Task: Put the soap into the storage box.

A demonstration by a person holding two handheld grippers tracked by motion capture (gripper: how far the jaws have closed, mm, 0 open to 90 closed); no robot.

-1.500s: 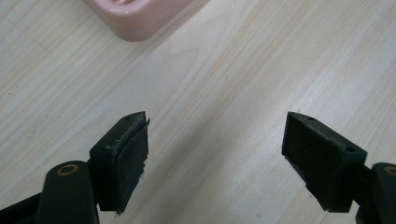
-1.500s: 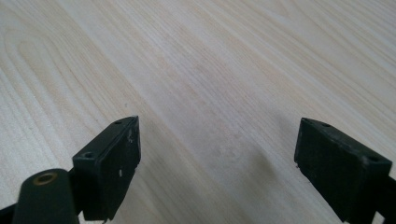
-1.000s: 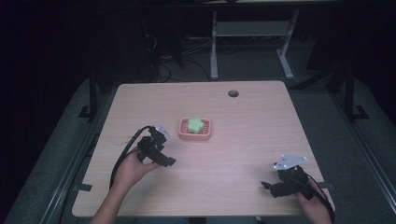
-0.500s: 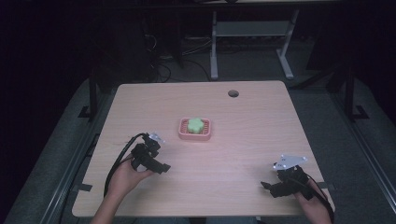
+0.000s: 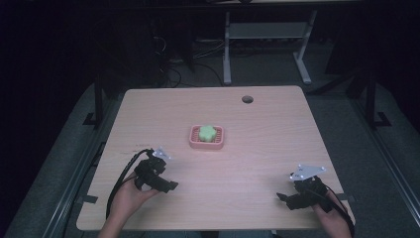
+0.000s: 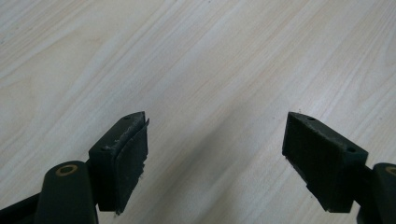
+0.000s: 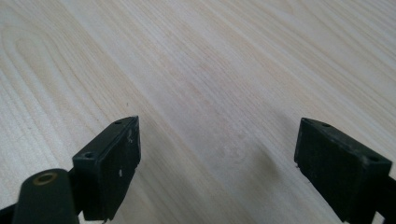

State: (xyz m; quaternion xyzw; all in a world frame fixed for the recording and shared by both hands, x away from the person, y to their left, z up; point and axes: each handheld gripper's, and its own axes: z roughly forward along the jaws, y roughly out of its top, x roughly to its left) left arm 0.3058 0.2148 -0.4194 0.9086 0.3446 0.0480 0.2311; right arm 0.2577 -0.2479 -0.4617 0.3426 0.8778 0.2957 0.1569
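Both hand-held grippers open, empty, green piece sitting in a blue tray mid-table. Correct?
Not quite: the tray is pink, not blue, as the high view shows. The rest holds: the green piece sits in it mid-table, and the left hand-held gripper and right hand-held gripper are open and empty.

One pink tray (image 5: 220, 144), one green block (image 5: 206, 132), two tools.

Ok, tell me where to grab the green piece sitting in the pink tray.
Probably come straight down on the green piece, gripper jaws closing across two opposite lobes. The pink tray walls it on every side, so only its lobed top looks reachable. Left gripper is open and nearer.
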